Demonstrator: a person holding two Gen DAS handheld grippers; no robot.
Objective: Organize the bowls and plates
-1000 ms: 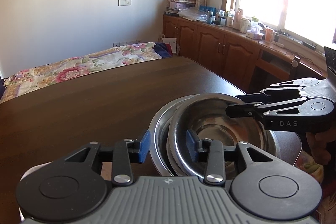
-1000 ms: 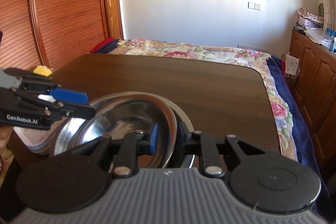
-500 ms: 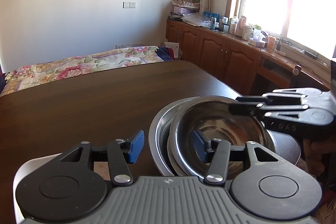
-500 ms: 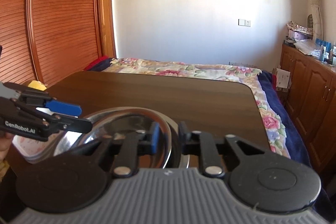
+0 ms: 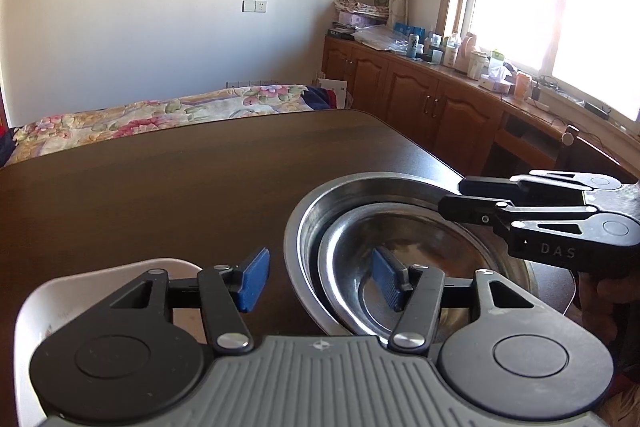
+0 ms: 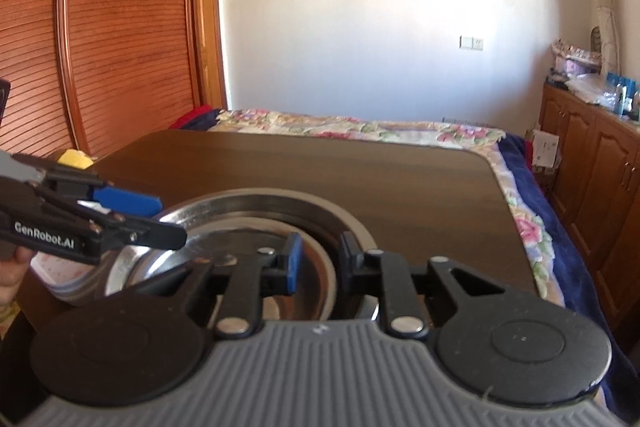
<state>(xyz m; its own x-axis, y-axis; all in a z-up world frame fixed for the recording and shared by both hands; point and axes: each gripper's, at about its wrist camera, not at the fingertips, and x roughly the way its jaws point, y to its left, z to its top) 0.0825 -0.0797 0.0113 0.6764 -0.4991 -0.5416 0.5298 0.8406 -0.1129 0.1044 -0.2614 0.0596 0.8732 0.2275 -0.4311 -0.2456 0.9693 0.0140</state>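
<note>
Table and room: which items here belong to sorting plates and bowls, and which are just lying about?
Job items:
- large steel bowl
- smaller steel bowl nested inside it
- white plate at the left
- left gripper, open
- right gripper

Lying about:
- floral bedspread
- bottles and clutter on the wooden cabinets
- yellow object

The far stretch of the dark wooden table (image 5: 168,187) lay bare, open to any approach. Near its front edge the nested shiny steel bowls (image 5: 316,227) and a white floral plate (image 5: 36,307) blocked the way, just beside each other.
</note>
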